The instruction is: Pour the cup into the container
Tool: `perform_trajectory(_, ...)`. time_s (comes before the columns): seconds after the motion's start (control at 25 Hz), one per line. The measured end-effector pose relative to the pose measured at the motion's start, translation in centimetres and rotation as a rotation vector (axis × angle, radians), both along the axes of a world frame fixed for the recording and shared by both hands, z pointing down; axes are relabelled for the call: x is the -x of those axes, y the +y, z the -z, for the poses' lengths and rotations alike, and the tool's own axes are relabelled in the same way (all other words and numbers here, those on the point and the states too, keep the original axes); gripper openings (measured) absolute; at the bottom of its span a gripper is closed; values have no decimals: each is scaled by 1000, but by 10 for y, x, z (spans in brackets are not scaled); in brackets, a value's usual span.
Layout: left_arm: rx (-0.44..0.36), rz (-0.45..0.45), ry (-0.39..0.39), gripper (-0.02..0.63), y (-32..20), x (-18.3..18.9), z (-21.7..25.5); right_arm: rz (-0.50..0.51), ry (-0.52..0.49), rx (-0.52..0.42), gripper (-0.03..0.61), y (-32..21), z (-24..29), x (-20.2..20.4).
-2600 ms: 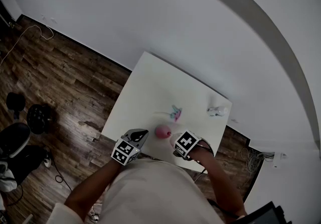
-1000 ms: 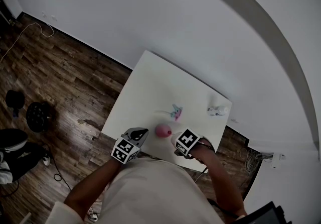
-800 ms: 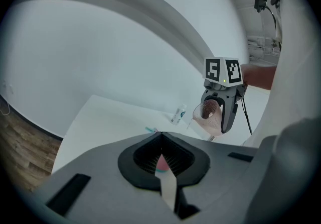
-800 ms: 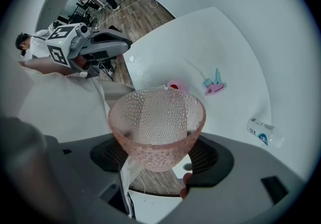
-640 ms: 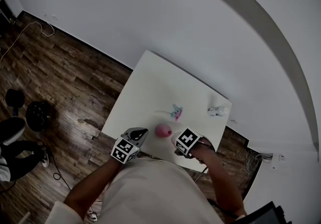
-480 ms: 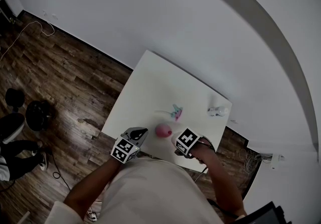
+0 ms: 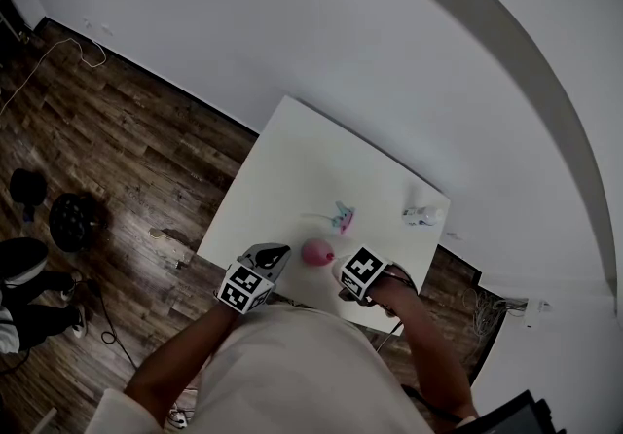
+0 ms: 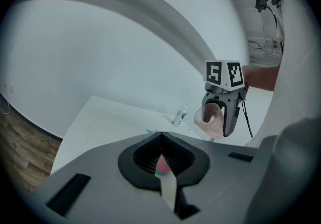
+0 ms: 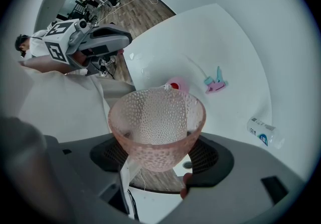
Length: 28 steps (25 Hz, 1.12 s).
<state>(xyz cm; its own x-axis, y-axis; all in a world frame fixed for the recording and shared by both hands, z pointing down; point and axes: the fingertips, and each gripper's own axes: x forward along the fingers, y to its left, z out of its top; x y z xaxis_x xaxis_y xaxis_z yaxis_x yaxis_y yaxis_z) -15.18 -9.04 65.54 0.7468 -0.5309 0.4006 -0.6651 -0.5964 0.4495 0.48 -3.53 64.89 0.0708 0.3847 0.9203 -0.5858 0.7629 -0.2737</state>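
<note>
A pink dimpled glass cup [image 9: 156, 125] is clamped in my right gripper [image 9: 158, 160], held above the near part of the white table [image 7: 292, 169]. The left gripper view shows that cup [image 8: 209, 117] tipped, its mouth towards the left. Just beyond it a small pink container [image 7: 314, 252] stands on the table, with something red inside [image 9: 174, 86]. My left gripper [image 7: 275, 254] hovers left of the container near the table's front edge, jaws together and holding nothing. What the cup holds is not clear.
A small white bottle [image 7: 423, 215] lies at the table's far right. A pink and teal object [image 7: 341, 219] lies beyond the container. Wooden floor [image 7: 117, 160] surrounds the table, with dark gear and a person's legs at the left.
My left gripper has edged slightly towards the container. The right gripper keeps the cup in the same place. A person's legs have shifted on the floor at the left.
</note>
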Motion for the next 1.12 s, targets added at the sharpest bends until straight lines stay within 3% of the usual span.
perform_trajectory(1.12,-23,-11,-1,11,-4,-1,8,14,24,40,357,5,-5,1)
